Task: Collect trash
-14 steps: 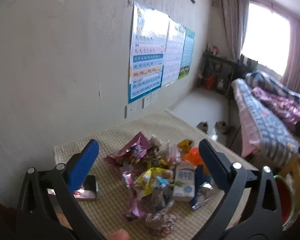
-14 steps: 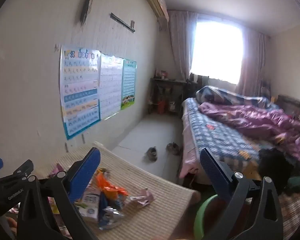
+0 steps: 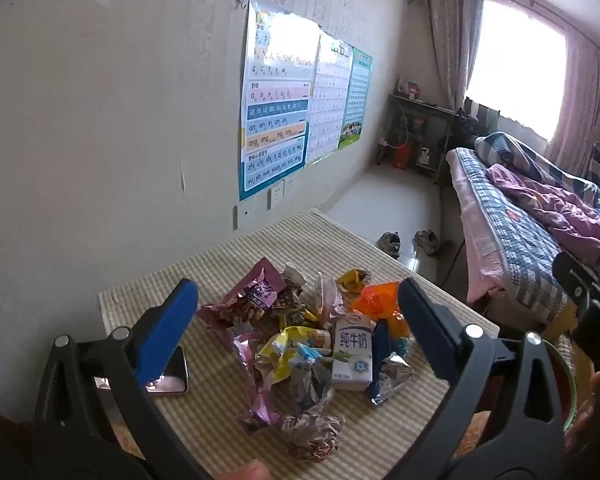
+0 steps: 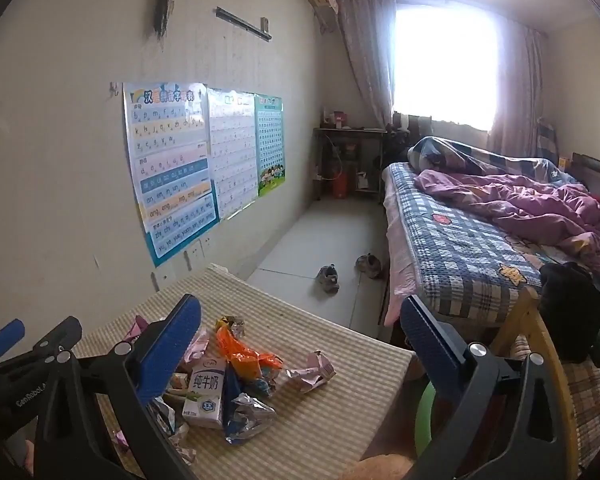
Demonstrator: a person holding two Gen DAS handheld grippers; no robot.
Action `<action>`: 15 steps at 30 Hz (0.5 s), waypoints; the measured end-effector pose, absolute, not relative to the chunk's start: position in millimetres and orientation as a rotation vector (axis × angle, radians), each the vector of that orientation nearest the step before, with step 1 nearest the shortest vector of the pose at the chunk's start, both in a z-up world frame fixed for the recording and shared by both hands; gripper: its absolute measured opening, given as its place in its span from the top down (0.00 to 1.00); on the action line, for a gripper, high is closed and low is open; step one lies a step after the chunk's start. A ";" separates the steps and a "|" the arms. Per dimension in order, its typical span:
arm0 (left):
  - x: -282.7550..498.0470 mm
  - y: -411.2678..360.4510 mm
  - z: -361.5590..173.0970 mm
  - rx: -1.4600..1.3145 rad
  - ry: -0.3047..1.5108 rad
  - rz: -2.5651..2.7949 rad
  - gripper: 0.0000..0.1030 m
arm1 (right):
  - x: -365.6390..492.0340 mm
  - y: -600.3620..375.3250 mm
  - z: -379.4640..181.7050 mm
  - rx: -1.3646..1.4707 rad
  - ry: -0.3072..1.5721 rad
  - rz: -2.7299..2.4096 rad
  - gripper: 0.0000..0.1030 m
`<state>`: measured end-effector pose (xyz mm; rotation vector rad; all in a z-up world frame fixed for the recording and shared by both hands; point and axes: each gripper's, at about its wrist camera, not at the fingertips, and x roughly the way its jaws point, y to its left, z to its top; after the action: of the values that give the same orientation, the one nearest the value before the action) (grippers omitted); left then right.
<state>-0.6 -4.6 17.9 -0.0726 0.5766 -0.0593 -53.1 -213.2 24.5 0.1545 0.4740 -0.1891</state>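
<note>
Hovering wide open and empty, the left tongs (image 3: 296, 324) and right tongs (image 4: 300, 340) face an untouched trash pile (image 3: 300, 340) on the counter (image 3: 380, 264) just ahead, collection not yet begun.

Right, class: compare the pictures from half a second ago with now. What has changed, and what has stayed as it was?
Very little. The right gripper has tipped slightly down toward the trash pile; the left gripper barely shifts. Nothing was taken hold of or let go: both pairs of fingers stand wide open and empty. The milk carton and phone lie where they were.
</note>
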 end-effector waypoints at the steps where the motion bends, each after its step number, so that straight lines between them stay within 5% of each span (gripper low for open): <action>1: -0.4 -6.0 18.7 -0.070 0.578 -0.061 0.05 | -59.0 -212.7 30.5 0.155 0.476 -0.197 0.07; 15: -3.2 -8.5 12.5 -0.060 0.582 -0.065 0.05 | -57.5 -208.4 21.8 0.146 0.514 -0.225 0.07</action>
<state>-3.2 -8.5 12.5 -0.0599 0.5815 -0.0647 -57.5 -208.4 21.8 0.1462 0.5136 -0.2254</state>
